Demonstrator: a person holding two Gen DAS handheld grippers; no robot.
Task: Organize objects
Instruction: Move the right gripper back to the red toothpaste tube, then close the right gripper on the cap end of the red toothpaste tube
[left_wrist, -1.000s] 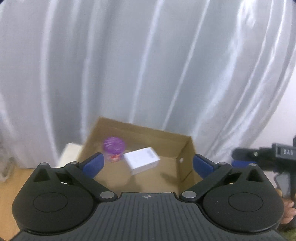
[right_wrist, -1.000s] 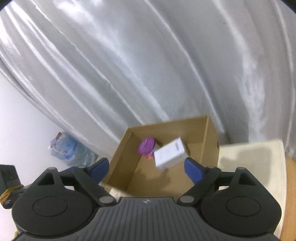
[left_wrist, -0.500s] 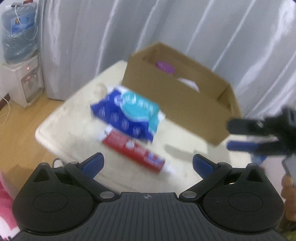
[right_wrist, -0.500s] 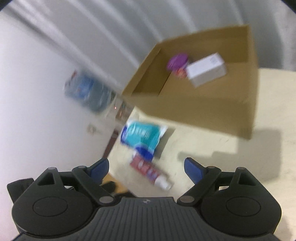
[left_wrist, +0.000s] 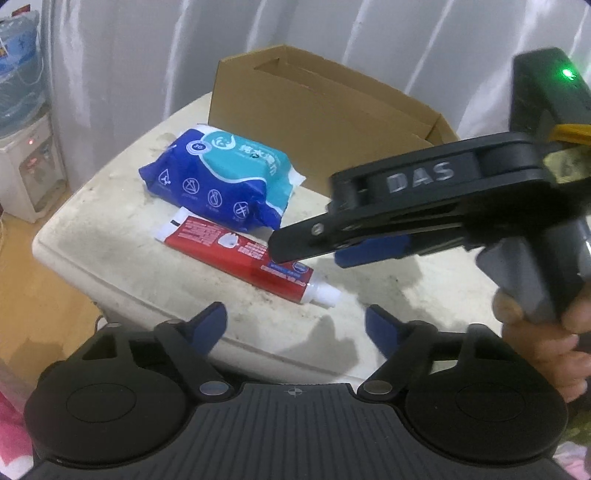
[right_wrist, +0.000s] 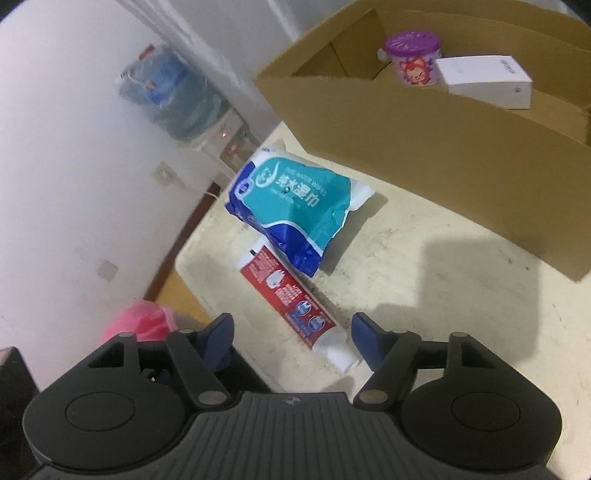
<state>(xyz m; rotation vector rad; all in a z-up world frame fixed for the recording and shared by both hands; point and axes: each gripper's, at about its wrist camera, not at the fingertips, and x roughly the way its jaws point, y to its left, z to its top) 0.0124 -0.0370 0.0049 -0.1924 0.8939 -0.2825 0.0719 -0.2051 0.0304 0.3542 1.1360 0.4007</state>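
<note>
A red toothpaste tube (left_wrist: 240, 254) (right_wrist: 288, 295) lies on the cream table (left_wrist: 110, 229), beside a blue and teal pack of wet wipes (left_wrist: 221, 181) (right_wrist: 295, 206). Behind them stands an open cardboard box (left_wrist: 314, 103) (right_wrist: 406, 147) holding a purple jar (right_wrist: 413, 59) and a small white box (right_wrist: 487, 81). My right gripper (right_wrist: 291, 328) (left_wrist: 314, 251) hovers over the tube's cap end, its jaws closing with the tube between them and the pads not pressing on it. My left gripper (left_wrist: 295, 325) hangs over the table's front edge, its jaws closing on nothing.
A water dispenser (left_wrist: 26, 155) (right_wrist: 177, 99) stands on the wooden floor left of the table. Grey curtains hang behind the box. A pink bundle (right_wrist: 140, 321) lies low at the left. A hand (left_wrist: 546, 332) holds the right gripper's handle.
Both grippers swung down from facing the curtain and box to face the table. Both pairs of jaws have narrowed. The right gripper came in over the toothpaste.
</note>
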